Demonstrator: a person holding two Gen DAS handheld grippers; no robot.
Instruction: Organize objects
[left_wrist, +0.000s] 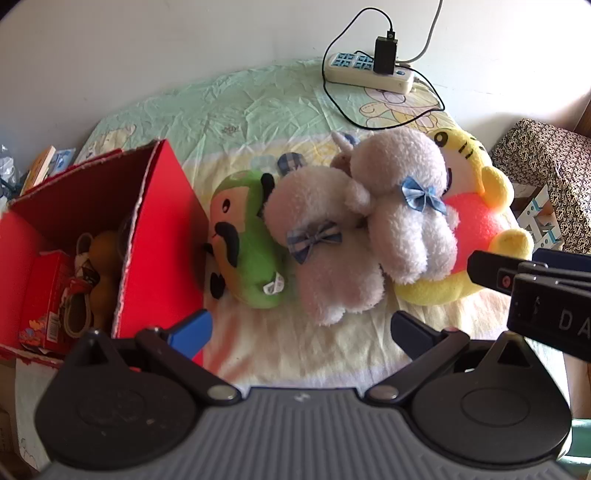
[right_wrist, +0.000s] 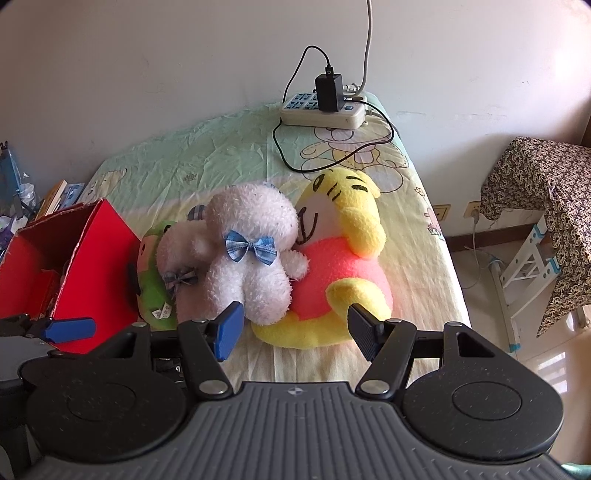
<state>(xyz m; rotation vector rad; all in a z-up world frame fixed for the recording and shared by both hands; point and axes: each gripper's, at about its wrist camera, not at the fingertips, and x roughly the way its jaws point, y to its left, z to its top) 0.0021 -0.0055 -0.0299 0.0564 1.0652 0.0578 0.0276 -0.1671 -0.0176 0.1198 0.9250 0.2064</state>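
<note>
Four plush toys lie huddled mid-bed: green toy (left_wrist: 245, 236) against the red box (left_wrist: 155, 240) by the left edge, two white dogs (right_wrist: 251, 258), then the tiger (right_wrist: 343, 273). Left gripper (left_wrist: 301, 332) and right gripper (right_wrist: 293, 328) both gape empty, probably to box them

A green plush (left_wrist: 251, 243), two white bow-tied plush dogs (left_wrist: 406, 221) and a yellow tiger (right_wrist: 343, 266) lie huddled on the bed beside an open red box (left_wrist: 159, 236).
</note>
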